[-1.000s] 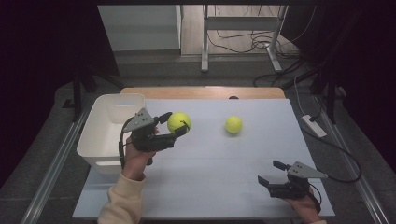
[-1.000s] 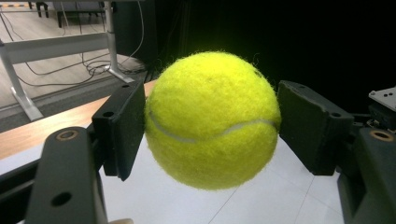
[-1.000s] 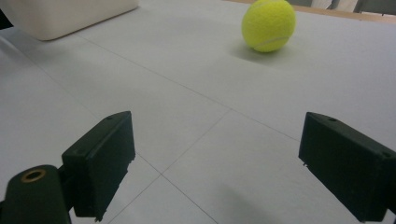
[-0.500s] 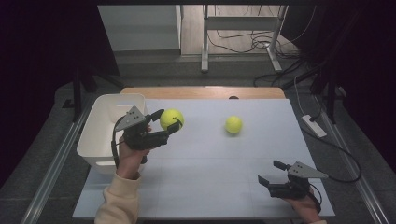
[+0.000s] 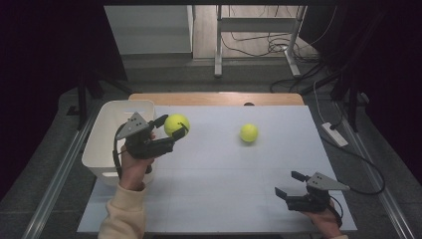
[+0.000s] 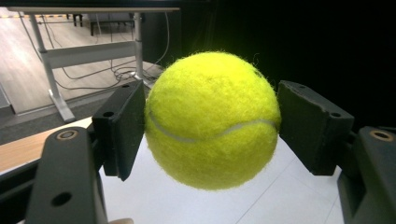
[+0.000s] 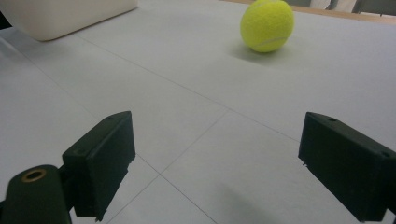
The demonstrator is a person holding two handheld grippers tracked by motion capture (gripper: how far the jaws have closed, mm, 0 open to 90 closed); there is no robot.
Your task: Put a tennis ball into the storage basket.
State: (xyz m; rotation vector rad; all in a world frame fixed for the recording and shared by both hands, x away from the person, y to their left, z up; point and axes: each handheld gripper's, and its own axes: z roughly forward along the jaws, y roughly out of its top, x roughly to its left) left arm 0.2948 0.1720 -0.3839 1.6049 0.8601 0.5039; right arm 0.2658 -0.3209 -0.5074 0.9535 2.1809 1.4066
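We carry tennis ball (image 5: 176,124) leftward, left tongs (image 5: 172,128) pinching it, now beside white bin (image 5: 103,144) rim; drop looks near. Right tongs (image 5: 287,185) spread, idle on surface (image 5: 224,174); second tennis ball (image 5: 248,133) waits.

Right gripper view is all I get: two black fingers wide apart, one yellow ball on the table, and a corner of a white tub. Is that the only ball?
Observer: No. A second tennis ball is clamped between the fingers of the left gripper, one on each side of it.
Operator: Is that ball in the tub yet?
Observer: No. In the high view it sits over the table just outside the white tub, on the side facing the loose ball.
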